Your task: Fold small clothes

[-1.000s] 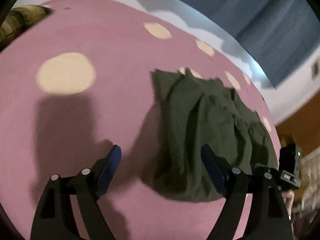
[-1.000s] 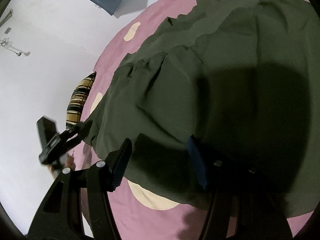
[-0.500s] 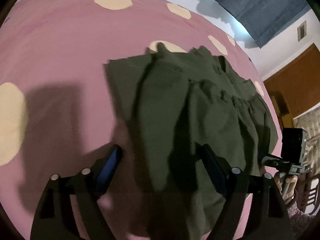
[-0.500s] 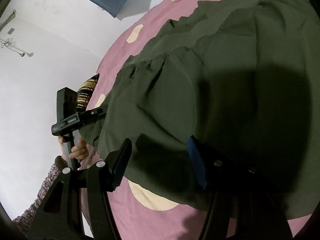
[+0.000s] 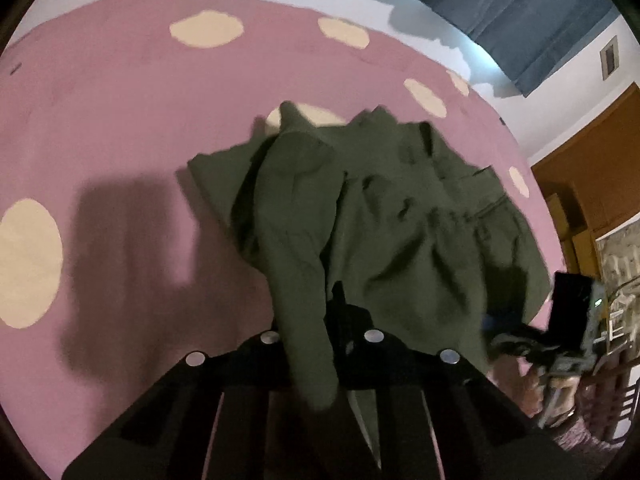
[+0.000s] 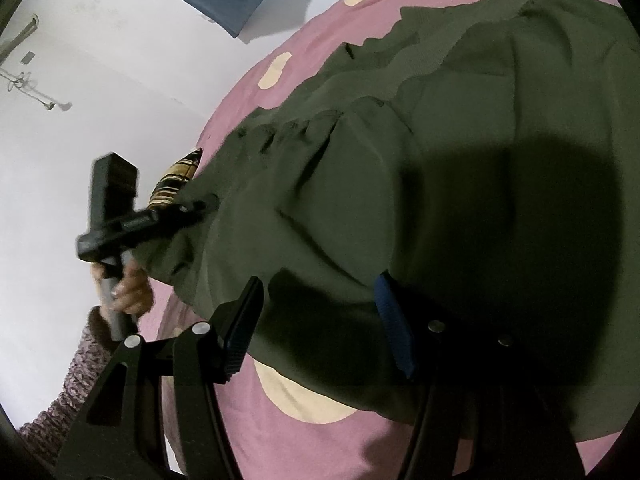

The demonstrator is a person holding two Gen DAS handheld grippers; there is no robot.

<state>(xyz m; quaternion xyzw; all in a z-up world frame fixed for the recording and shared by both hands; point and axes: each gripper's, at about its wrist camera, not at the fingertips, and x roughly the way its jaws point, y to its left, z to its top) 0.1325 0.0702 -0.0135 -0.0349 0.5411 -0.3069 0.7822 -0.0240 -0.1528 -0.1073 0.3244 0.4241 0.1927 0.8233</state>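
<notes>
Now left tongs (image 5: 334,312) clamp green garment (image 5: 384,208) — lifted.

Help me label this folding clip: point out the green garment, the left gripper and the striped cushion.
green garment (image 6: 460,152): right wrist view, flat middle panel.
left gripper (image 5: 332,320): left wrist view, closed fingertips pinching cloth.
striped cushion (image 6: 176,184): right wrist view, striped face.

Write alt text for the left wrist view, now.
The left claw is shut on a fold of an olive-green garment, lifting its near edge off a pink bedspread with cream dots. At right, the right claw sits at the garment's other edge, with a blue curtain beyond.
</notes>
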